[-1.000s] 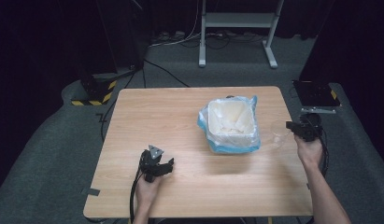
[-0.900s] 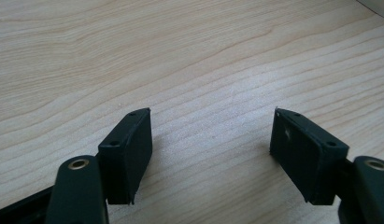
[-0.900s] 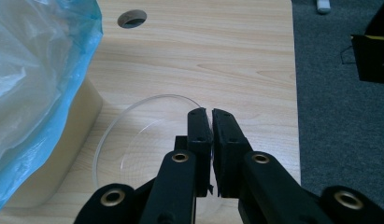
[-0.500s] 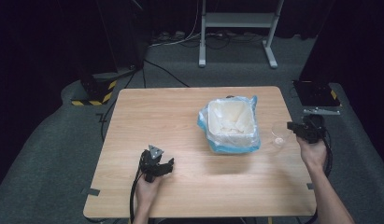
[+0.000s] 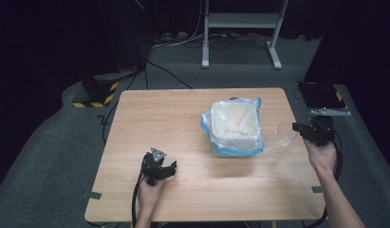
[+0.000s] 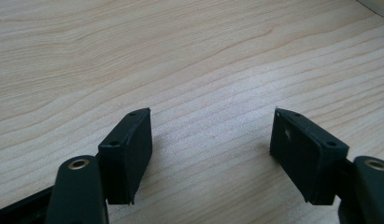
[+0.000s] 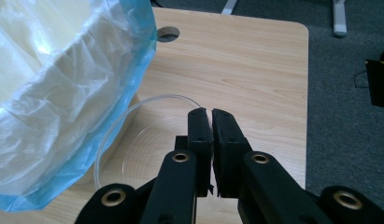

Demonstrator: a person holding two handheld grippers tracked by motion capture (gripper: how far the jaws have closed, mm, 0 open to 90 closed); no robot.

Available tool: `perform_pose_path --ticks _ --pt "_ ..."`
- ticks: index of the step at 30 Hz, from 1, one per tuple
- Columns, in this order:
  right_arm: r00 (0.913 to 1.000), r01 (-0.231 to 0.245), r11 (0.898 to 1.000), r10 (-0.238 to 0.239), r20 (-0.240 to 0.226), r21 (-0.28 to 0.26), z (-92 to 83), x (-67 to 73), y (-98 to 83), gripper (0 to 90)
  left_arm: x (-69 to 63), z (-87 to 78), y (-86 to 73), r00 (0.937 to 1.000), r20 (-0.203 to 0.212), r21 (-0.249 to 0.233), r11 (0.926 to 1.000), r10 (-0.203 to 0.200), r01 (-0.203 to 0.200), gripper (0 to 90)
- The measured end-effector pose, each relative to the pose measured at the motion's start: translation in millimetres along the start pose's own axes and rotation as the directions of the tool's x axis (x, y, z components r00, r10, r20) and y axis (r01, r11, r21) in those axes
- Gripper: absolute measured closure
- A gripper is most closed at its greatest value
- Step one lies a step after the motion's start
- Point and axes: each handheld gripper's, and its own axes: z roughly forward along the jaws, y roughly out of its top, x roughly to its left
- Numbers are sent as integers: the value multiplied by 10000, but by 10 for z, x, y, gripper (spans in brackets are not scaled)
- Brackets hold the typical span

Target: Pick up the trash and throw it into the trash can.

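Your left gripper (image 5: 171, 167) rests low over the near left part of the table (image 5: 183, 114), your left hand (image 5: 150, 192) wrapped behind it, and its jaws stand wide apart with bare wood grain between them and nothing in the gap; the left gripper view shows the two black pads (image 6: 126, 154) angled outward over the table top. Your right hand (image 5: 320, 156) reaches in from the right edge of the table, forearm stretched forward, holding the right gripper (image 5: 295, 127) level and pointed toward the middle. Its jaws are pressed together on the thin rim of a clear plastic cup (image 7: 147, 140), the rim running between the two pads in the right gripper view, with the cup's open mouth spreading to the left of the jaws. Just beyond the cup, on the far left of those jaws, sits the bin (image 5: 234, 124) lined with a pale blue bag (image 7: 63, 93); the cup lies close beside the bag. Compared with a second ago, the cup has come in over the table edge with your right gripper, while your left gripper has stayed put. You have two grippers, one cup, one lined bin, one table.
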Motion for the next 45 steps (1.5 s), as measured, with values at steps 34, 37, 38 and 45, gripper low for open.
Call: perform_pose_path --ticks 34,37,38,45 --pt "9945 501 9958 -568 -879 -764 -487 357 349 866 0 0 0 10000 -2 -4 10000 -5 5 295" --pt "9929 559 9947 -645 -1002 -861 -530 407 387 866 -1 0 0 10000 -4 -4 10000 -7 7 295" --pt "9923 564 9945 -656 -1051 -883 -538 421 395 866 -2 0 0 10000 -5 -11 10000 -23 23 295" --pt "9868 742 9912 -888 -1352 -1095 -597 544 480 866 -3 0 0 10000 -9 -12 10000 -25 25 294"
